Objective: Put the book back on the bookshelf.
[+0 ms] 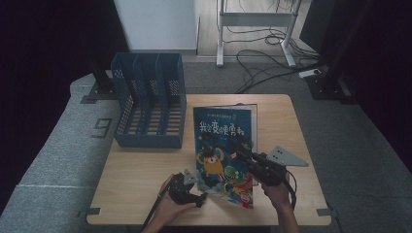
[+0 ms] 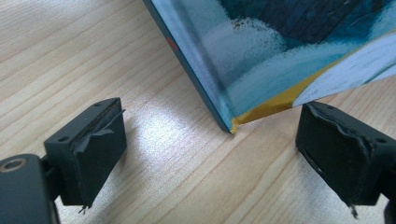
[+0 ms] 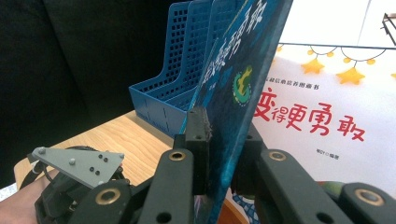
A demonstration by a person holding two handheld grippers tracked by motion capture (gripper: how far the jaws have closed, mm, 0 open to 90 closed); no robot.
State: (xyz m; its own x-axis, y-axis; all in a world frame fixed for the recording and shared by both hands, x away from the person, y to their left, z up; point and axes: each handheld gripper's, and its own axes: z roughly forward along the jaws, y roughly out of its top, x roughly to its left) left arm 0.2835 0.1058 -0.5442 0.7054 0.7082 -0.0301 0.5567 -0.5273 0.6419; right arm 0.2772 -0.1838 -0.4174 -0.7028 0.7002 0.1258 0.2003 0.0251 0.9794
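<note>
My right gripper (image 1: 244, 158) clamps the book cover (image 1: 223, 145), lifted; my left gripper (image 2: 210, 154) gapes at its near corner. The blue file rack (image 1: 148, 104) stands far left.

Two black tongs (image 2: 212, 154) standing wide apart, low over a light wooden desk (image 2: 84, 51). One pad (image 2: 91, 147) at the left, one at the right, both with worn, torn black covering. Between them, a little farther off, the bottom corner of a book (image 2: 261, 60). Blue and white cover, a thin dark blue edge, a yellow strip at the corner. Corner resting on the desk, the book's near edge lifted just above the right pad. Neither pad touching the book. A bright patch of light on the wood between the pads.
</note>
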